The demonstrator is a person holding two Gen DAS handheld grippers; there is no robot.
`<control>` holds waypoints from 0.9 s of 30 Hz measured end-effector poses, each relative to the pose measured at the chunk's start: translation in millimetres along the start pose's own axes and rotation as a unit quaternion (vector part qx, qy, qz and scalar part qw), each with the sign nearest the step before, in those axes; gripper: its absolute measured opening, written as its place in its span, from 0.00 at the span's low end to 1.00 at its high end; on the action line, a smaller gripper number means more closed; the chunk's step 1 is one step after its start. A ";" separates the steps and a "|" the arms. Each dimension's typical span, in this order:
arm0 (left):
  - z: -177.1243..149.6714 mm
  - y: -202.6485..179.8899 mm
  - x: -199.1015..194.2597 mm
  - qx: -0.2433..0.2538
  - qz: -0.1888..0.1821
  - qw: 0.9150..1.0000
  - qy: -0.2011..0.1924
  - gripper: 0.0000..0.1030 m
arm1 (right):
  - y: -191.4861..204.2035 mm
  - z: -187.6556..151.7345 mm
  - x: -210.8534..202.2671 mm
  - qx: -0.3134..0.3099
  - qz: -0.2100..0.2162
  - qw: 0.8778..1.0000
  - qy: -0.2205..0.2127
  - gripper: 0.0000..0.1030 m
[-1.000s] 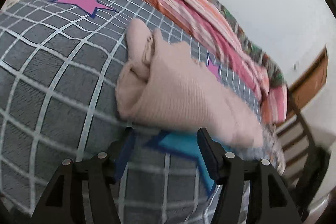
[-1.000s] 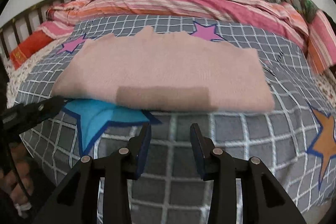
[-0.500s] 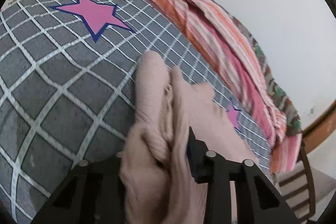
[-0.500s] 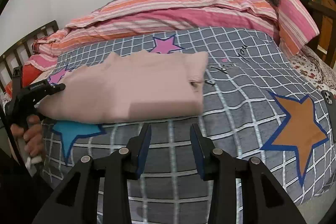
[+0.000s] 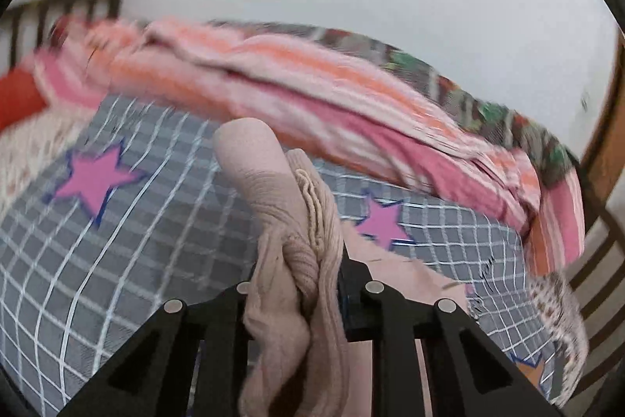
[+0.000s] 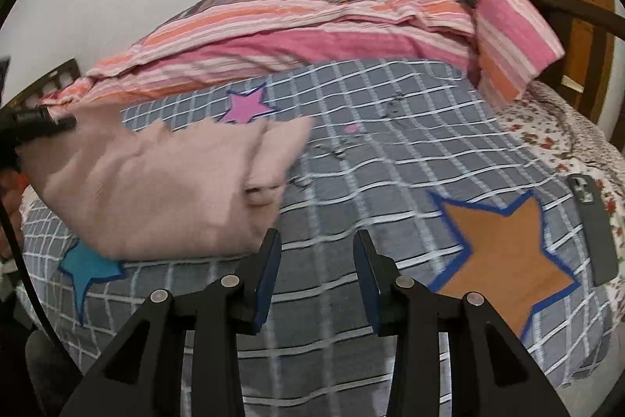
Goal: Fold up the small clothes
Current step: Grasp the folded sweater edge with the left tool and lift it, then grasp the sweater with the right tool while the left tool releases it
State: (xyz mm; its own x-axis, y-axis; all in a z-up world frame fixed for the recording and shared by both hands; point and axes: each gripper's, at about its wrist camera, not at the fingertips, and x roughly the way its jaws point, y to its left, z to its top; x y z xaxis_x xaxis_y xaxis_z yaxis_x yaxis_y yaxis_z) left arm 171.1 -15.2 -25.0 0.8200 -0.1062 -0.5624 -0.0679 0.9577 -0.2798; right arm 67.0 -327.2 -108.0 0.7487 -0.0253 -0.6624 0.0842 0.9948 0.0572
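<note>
A folded pale pink knit garment (image 6: 164, 190) lies on the left part of a grey checked bedspread (image 6: 371, 127) with coloured stars. My left gripper (image 5: 300, 284) is shut on the garment's left end (image 5: 289, 221), which bunches up between its fingers and is lifted. That gripper shows at the far left of the right wrist view (image 6: 35, 122). My right gripper (image 6: 316, 276) is open and empty, low over the bedspread, just right of the garment's near edge.
A striped pink and orange duvet (image 6: 312, 30) is heaped along the far side of the bed. A dark phone (image 6: 593, 229) lies at the right edge. A wooden headboard (image 5: 62, 6) is far left; a door frame (image 6: 586, 6) is at the right.
My left gripper has closed on the garment's left end and lifted it, swinging it rightward. The garment's left side now rises off the bed. My right gripper has drawn right, still open.
</note>
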 end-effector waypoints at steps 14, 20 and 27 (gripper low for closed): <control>-112.9 -171.5 68.7 0.171 -0.052 0.980 0.089 0.26 | -70.2 1.8 -10.9 0.026 -0.086 0.996 0.010 0.37; -80.5 -129.2 32.4 0.138 -0.194 0.966 0.100 0.55 | -60.9 21.6 -5.0 0.035 -0.039 0.999 0.002 0.37; -44.8 -40.3 10.8 0.109 -0.168 0.977 0.074 0.62 | -9.6 67.6 15.4 0.057 0.113 0.992 -0.014 0.51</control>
State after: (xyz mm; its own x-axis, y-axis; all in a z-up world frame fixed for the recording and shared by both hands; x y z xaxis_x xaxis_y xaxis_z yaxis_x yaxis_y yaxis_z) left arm 157.3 -66.9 -54.7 0.6829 -0.4463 -0.5784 0.3272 0.8947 -0.3040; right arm 122.1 -343.8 -68.2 0.7753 0.1932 -0.6013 -0.0153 0.9575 0.2880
